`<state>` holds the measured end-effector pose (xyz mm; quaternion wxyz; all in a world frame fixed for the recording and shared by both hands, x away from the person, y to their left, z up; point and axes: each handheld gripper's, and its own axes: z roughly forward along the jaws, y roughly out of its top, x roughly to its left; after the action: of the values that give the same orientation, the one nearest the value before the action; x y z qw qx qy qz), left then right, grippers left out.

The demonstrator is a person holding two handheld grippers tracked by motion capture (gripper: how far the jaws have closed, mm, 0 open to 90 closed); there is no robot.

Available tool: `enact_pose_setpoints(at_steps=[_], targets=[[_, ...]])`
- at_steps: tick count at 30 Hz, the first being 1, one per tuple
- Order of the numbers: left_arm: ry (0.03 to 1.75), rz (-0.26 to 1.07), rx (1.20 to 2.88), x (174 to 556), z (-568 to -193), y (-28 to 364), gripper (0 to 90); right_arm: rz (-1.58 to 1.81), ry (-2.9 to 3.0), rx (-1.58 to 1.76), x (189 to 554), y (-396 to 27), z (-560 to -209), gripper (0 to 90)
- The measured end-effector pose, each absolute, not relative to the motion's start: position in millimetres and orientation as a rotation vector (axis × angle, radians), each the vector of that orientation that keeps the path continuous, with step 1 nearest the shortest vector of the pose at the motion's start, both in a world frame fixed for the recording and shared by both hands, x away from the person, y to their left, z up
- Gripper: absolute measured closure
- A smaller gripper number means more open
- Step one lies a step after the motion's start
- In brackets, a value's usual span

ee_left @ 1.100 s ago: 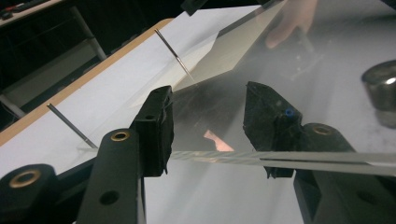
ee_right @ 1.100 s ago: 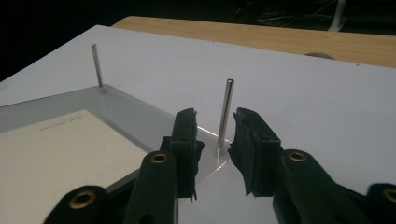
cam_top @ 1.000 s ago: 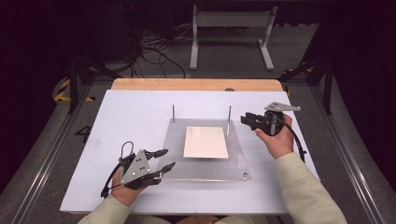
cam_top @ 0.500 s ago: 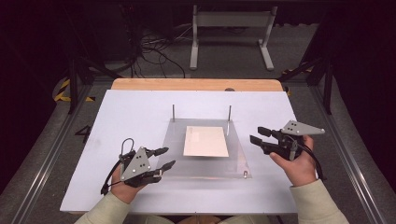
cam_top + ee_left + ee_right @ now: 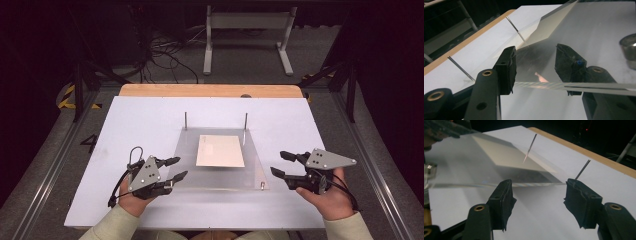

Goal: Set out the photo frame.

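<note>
While the left gripper (image 5: pixel 176 168) straddles the clear plate's (image 5: pixel 252 170) edge half-open, the right gripper's (image 5: pixel 280 164) jaws have just been opening, empty.

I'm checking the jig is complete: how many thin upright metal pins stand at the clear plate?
2. The left pin stands at the far left corner of the clear plate; the right pin stands at its far right corner. None seem hidden.

We hold the left gripper (image 5: pixel 176 168) low at the near left, jaws pointing right and slightly away, parted about halfway with nothing pressed between the pads. Right gripper (image 5: pixel 280 164) sits at the near right, jaws aimed left toward the other one; they have just been opening and stand apart, empty. Both forearms enter from the bottom edge, sleeves visible.
</note>
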<state>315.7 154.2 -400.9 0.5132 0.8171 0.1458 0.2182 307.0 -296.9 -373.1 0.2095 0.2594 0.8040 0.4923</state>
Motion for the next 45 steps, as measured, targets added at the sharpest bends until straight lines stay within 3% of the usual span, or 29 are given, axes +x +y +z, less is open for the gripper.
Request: enact_pose_setpoints(at_steps=[10, 18, 24, 26, 27, 31, 45], targets=[[0.351, 0.514, 1.96, 317, -401, 154, 50.3, 1.382, 2.315, 0.546, 299, -277, -386, 29.2], [0.359, 0.496, 1.955, 318, -402, 154, 49.1, 1.451, 2.282, 0.422, 305, -259, -393, 28.4], [0.354, 0.499, 1.953, 318, -403, 153, 49.1, 1.48, 2.258, 0.368, 313, -251, -402, 33.8], [0.351, 0.5, 1.954, 318, -403, 153, 49.1, 1.478, 2.232, 0.338, 317, -250, -406, 40.9], [0.347, 0.501, 1.959, 318, -403, 152, 49.1, 1.488, 2.206, 0.322, 320, -251, -409, 50.5], [0.352, 0.488, 1.949, 320, -403, 153, 49.3, 1.496, 2.156, 0.282, 321, -252, -411, 57.3], [0.307, 0.556, 1.957, 318, -391, 152, 59.0, 1.468, 2.163, 0.272, 321, -250, -394, 61.2]])
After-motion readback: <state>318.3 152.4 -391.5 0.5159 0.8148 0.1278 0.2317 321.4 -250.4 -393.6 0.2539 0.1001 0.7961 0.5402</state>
